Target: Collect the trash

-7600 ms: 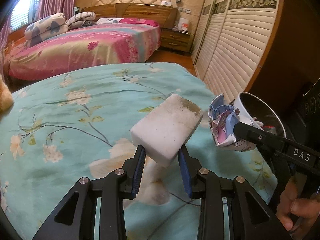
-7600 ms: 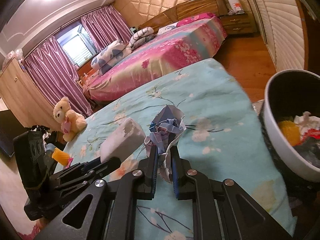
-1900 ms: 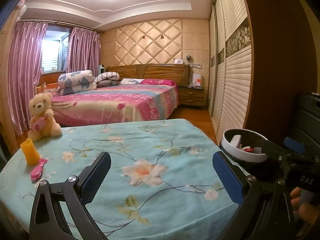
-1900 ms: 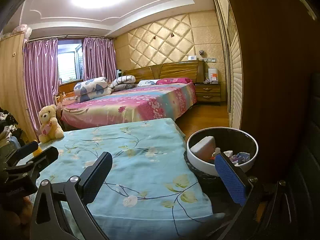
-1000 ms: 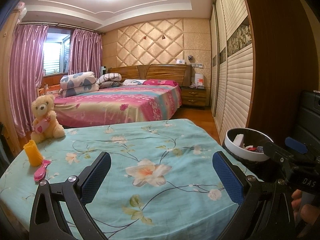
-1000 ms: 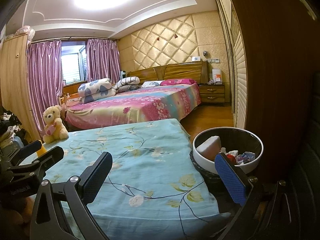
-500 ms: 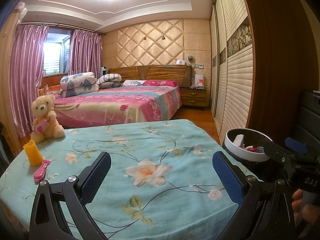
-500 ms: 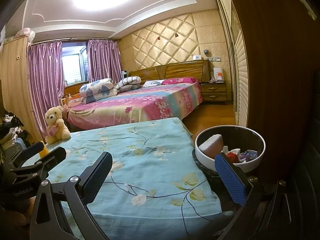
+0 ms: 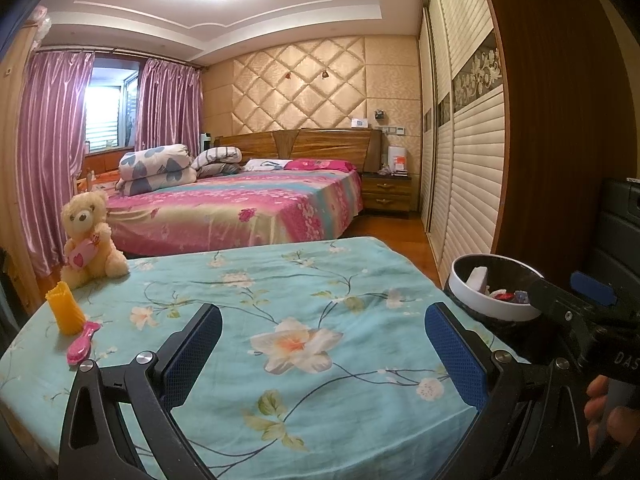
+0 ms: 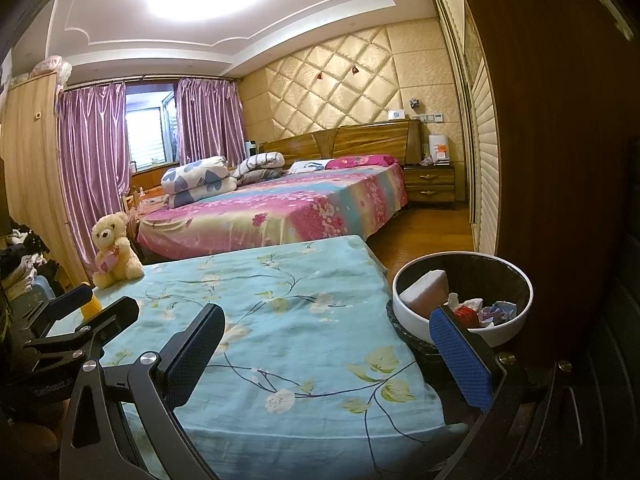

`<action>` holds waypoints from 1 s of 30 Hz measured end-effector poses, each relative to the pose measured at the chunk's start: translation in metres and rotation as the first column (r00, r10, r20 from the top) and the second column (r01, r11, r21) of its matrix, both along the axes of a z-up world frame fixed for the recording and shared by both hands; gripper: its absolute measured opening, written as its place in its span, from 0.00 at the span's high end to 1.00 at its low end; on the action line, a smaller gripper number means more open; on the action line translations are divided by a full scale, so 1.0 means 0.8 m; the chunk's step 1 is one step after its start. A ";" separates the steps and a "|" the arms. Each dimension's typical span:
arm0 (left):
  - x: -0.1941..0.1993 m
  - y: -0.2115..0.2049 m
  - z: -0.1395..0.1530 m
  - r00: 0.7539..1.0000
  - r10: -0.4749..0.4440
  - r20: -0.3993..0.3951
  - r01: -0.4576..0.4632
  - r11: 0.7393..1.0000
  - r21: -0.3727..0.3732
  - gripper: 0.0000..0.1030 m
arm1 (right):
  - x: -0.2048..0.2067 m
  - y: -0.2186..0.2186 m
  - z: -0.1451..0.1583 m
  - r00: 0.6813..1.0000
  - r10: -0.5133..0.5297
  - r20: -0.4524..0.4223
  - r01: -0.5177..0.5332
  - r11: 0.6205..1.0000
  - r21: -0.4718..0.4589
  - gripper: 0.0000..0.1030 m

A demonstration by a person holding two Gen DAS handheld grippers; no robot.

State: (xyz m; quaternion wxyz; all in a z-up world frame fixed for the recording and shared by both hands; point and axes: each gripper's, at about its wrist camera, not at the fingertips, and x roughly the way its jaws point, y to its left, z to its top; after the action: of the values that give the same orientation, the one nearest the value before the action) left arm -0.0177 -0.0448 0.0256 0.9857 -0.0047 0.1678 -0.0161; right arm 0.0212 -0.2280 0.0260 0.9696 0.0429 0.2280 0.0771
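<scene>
Item one: my left gripper (image 9: 322,346), jaws spread wide, nothing between the blue pads, held over the floral tablecloth (image 9: 280,292). Item two: my right gripper (image 10: 326,354), likewise wide apart and empty. Item three: white-rimmed trash bin (image 10: 412,320) at my four o'clock off the table's right edge, holding a white foam block (image 10: 426,292) leaning against the inner wall, plus crumpled paper (image 10: 498,312) and a red scrap I cannot make out clearly. Item four: teddy bear (image 9: 86,236) at ten o'clock on the table's far corner; yellow cup (image 9: 66,308) and pink brush (image 9: 82,342) at nine o'clock, lying close together.
</scene>
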 end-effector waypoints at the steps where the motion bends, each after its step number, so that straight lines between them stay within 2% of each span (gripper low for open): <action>1: 0.000 0.001 0.000 1.000 -0.001 0.000 0.001 1.000 0.000 0.01 | 0.000 0.000 0.000 1.000 0.000 0.000 0.000 1.000 0.000 0.00; 30: 0.014 0.007 0.000 1.000 -0.009 -0.016 0.009 1.000 0.002 0.01 | 0.005 0.003 -0.001 1.000 0.009 -0.009 -0.009 1.000 0.006 0.00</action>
State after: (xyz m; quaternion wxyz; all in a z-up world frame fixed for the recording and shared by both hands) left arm -0.0068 -0.0393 0.0259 0.9842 -0.0033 0.1756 -0.0206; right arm 0.0253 -0.2252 0.0250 0.9681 0.0454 0.2325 0.0818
